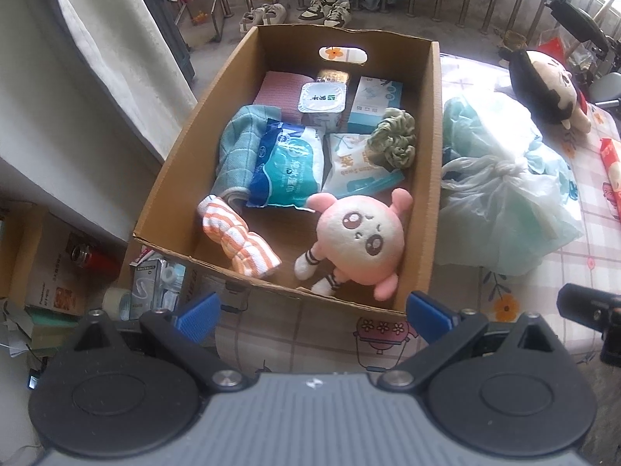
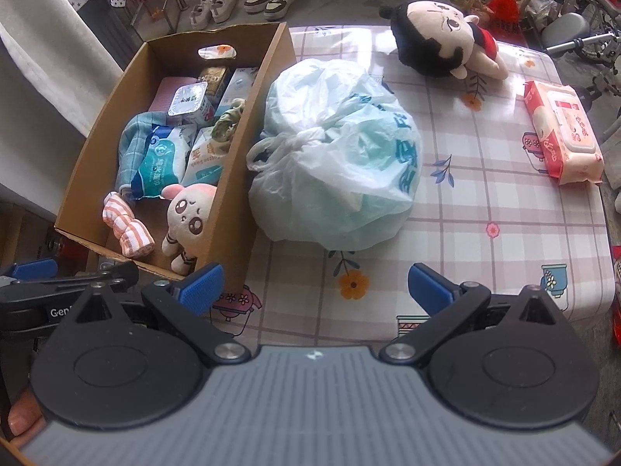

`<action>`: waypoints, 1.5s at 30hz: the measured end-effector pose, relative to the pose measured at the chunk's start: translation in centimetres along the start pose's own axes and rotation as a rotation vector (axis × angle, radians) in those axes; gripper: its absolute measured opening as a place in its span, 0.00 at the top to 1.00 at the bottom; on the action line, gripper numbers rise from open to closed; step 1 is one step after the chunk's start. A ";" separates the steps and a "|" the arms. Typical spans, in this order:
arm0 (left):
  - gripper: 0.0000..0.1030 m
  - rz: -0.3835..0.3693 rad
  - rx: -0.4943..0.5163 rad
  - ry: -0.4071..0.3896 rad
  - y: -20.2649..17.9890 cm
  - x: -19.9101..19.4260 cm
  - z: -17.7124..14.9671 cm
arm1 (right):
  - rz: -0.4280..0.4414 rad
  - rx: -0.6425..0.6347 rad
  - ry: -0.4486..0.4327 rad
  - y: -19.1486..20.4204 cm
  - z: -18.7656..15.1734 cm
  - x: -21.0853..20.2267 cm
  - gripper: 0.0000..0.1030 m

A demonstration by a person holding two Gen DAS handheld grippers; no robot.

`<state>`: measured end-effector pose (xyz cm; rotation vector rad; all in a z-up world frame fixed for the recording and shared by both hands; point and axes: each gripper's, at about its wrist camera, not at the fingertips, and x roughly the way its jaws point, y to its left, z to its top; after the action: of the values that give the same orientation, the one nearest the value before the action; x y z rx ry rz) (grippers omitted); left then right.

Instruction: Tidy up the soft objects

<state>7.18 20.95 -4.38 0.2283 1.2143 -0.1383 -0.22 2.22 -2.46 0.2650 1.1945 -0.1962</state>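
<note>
A cardboard box (image 1: pixel 163 178) (image 2: pixel 268 89) stands at the table's left edge. In it lie a pink plush (image 1: pixel 361 237) (image 2: pixel 186 217), an orange-striped headband (image 1: pixel 240 240) (image 2: pixel 128 225), a blue wipes pack (image 1: pixel 287 167), a teal cloth (image 1: pixel 236 143), a green scrunchie (image 1: pixel 394 138) and small packets. My left gripper (image 1: pixel 310 316) hangs open just before the box's near wall. Right of the box sits a knotted plastic bag (image 2: pixel 337 155) (image 1: pixel 500 190). My right gripper (image 2: pixel 314 287) is open in front of it. A black-haired doll (image 2: pixel 438 42) (image 1: pixel 543 89) and a pink wipes pack (image 2: pixel 562 132) lie farther off.
The table wears a checked floral cloth (image 2: pixel 485 233). Boxes and clutter (image 1: pixel 77 283) sit on the floor left of the table. Shoes (image 2: pixel 240 0) stand by a railing beyond. A wheelchair frame (image 2: pixel 574 39) is at the far right.
</note>
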 end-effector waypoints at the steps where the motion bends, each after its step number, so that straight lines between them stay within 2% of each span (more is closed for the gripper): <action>1: 0.01 0.000 0.002 0.003 0.1 0.0 0.0 | -0.005 0.002 0.002 0.2 0.0 0.1 0.01; 22: 0.01 -0.009 0.068 0.025 0.0 1.1 0.3 | -0.039 0.048 0.012 0.8 -0.4 0.8 0.01; 45: 0.01 0.006 0.069 0.030 0.8 2.1 0.9 | -0.048 -0.009 0.023 2.2 0.3 1.6 0.01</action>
<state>8.88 21.54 -5.94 0.2945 1.2398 -0.1722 1.20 4.20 -3.66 0.2315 1.2251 -0.2304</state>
